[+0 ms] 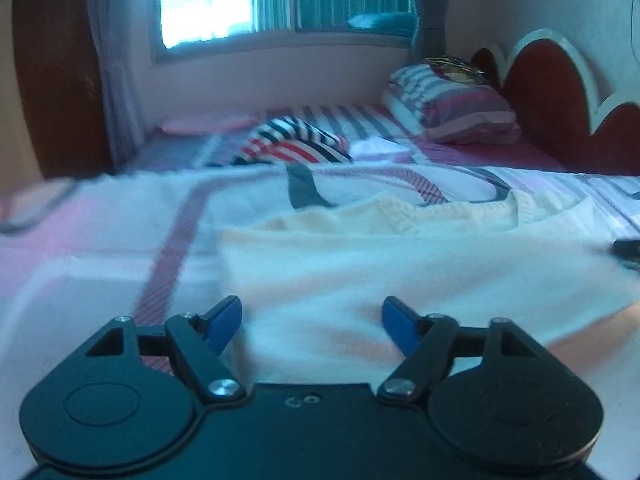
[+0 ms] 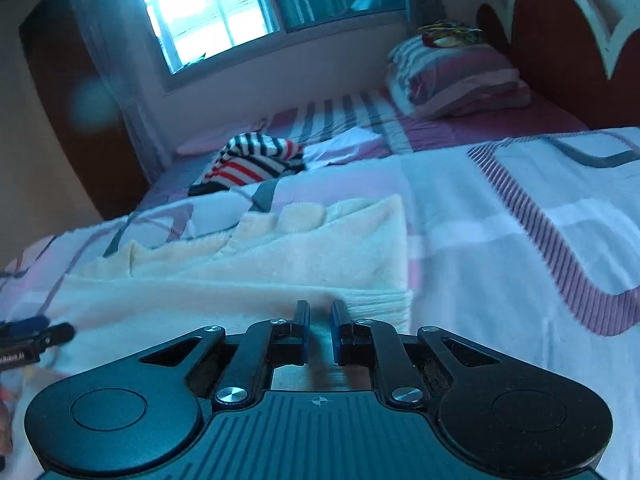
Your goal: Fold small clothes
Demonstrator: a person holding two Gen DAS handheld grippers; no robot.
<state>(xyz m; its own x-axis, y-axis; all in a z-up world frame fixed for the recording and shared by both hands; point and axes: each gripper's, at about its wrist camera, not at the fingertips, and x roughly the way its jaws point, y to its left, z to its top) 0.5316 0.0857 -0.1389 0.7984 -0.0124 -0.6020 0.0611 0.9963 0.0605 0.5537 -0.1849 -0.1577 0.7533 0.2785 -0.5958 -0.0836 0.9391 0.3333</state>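
A cream knitted garment (image 1: 360, 256) lies partly folded on the patterned bedspread (image 1: 120, 240). My left gripper (image 1: 312, 320) is open, its blue fingertips (image 1: 224, 320) spread wide just above the garment's near edge, holding nothing. In the right wrist view the same garment (image 2: 280, 248) lies in front of my right gripper (image 2: 320, 320), whose jaws are nearly closed at the garment's near right corner, with cloth showing between them. The left gripper's tip (image 2: 36, 332) shows at the far left there.
A striped red, white and dark garment (image 1: 296, 144) lies crumpled further up the bed. Striped pillows (image 1: 452, 108) rest against a red headboard (image 1: 560, 92) at the right. A window (image 1: 248, 0) and curtains stand behind. A wooden wardrobe (image 1: 52, 80) stands at the left.
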